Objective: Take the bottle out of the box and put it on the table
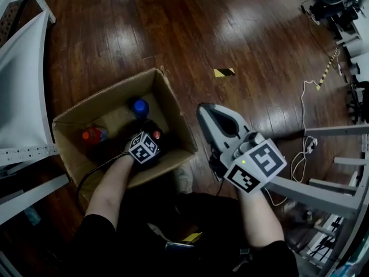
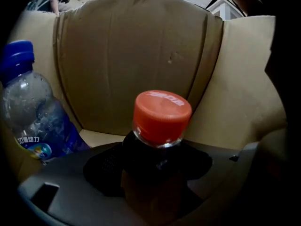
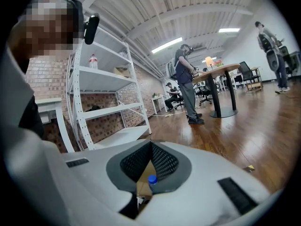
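The left gripper (image 2: 157,160) has its jaws spread apart, and a red-capped bottle (image 2: 162,117) stands upright between them inside the box (image 2: 141,46). Past the left jaw leans a blue-capped bottle (image 2: 33,112), with the cardboard wall behind both. The right gripper (image 3: 151,145) has its jaws together on nothing, outside the box.

I see an open brown cardboard box (image 1: 173,117), its top flaps spread and its inside walls bare. A dark bottle with an orange-red cap (image 2: 162,114) stands upright inside the box, toward its right wall. Also inside the box, by its far wall, a clear bottle with a blue cap and blue label (image 2: 33,121) stands nearly upright. A third, red-capped bottle (image 1: 92,135) is near the box's left wall, and I cannot tell its pose.
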